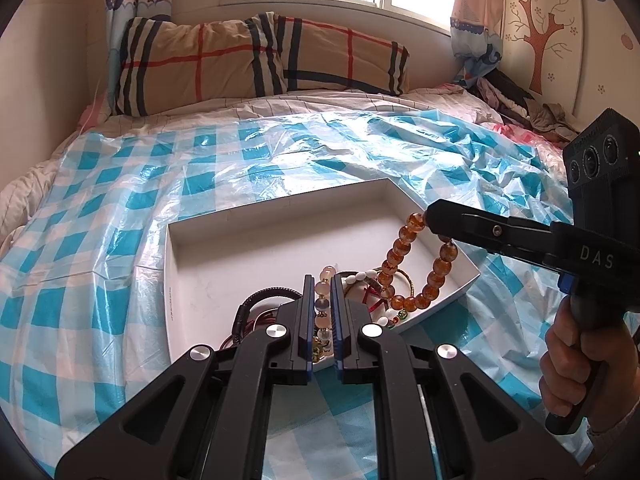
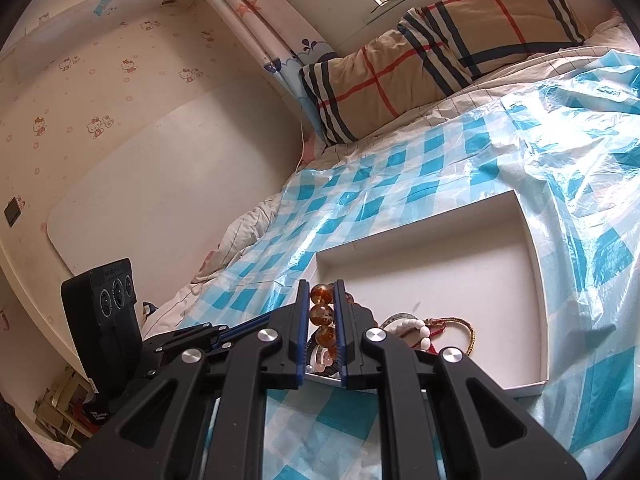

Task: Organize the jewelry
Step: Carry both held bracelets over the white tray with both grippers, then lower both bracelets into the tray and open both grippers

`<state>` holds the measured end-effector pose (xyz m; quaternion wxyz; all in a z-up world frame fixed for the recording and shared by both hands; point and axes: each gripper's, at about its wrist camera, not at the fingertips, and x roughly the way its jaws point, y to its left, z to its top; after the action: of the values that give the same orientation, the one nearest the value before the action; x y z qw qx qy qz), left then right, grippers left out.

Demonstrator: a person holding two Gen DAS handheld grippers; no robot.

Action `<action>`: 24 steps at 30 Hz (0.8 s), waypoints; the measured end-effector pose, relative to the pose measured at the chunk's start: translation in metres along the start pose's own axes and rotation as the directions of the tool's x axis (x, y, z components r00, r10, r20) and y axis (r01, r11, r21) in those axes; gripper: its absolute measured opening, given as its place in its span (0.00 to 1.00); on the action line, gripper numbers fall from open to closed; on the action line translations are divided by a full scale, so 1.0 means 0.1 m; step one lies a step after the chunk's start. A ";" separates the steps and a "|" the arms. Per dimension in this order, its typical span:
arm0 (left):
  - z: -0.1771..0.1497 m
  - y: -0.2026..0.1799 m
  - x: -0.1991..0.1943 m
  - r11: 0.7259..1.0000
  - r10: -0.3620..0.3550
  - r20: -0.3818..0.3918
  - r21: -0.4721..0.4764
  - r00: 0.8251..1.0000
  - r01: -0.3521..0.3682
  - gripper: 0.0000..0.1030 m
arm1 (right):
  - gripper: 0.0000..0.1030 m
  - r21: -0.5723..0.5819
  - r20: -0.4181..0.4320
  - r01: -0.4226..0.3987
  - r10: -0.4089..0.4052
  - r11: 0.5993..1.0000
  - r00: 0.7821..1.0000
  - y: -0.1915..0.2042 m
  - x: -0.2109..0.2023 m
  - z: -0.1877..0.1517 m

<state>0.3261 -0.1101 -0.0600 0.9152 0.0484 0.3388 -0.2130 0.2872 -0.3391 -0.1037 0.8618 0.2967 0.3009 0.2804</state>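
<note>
A shallow white box (image 1: 224,216) lies on the checked plastic sheet on the bed; it also shows in the right wrist view (image 2: 536,248). Its near end holds a heap of jewelry (image 1: 360,280). My left gripper (image 1: 322,280) is shut on a pale pink bead bracelet (image 1: 323,292) over that heap. My right gripper (image 2: 322,288) is shut on an amber bead bracelet (image 2: 321,314). In the left wrist view that amber bracelet (image 1: 400,248) hangs from the right gripper (image 1: 430,216) above the box's right side. White beads and a red-gold cord (image 2: 440,326) lie in the box.
A blue-and-white checked plastic sheet (image 1: 120,208) covers the bed, crumpled at the far right. A plaid pillow (image 1: 240,60) lies under the window. Clothes (image 1: 516,104) are piled by the right wall. A black cord bracelet (image 1: 260,294) lies in the box.
</note>
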 end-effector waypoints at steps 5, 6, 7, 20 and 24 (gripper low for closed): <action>-0.01 0.01 0.00 1.000 -0.001 0.000 0.000 1.000 0.001 0.07 | 0.12 -0.007 -0.002 -0.002 0.002 1.000 1.000 0.01 0.03 -0.01; -0.01 0.01 -0.02 1.000 0.000 0.000 0.001 1.000 0.000 0.07 | 0.12 -0.007 -0.002 -0.003 0.003 1.000 1.000 0.01 0.04 -0.01; -0.01 0.01 -0.01 1.000 -0.001 0.000 0.000 1.000 0.001 0.07 | 0.12 -0.006 -0.003 -0.004 0.004 1.000 1.000 0.02 0.05 -0.01; -0.17 0.11 0.52 0.991 0.131 -0.133 0.047 0.982 -0.126 0.07 | 0.27 -0.049 -0.048 0.356 -0.359 0.933 0.932 -0.21 0.23 -0.03; -0.20 0.17 0.35 0.988 0.151 -0.115 0.034 0.982 -0.148 0.07 | 0.31 -0.033 -0.037 0.332 -0.333 0.943 0.942 -0.16 -0.02 -0.10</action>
<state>0.3449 -0.1030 -0.0988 0.9065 0.0977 0.3845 -0.1447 0.2844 -0.3481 -0.1204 0.8941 0.2243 0.3611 0.1412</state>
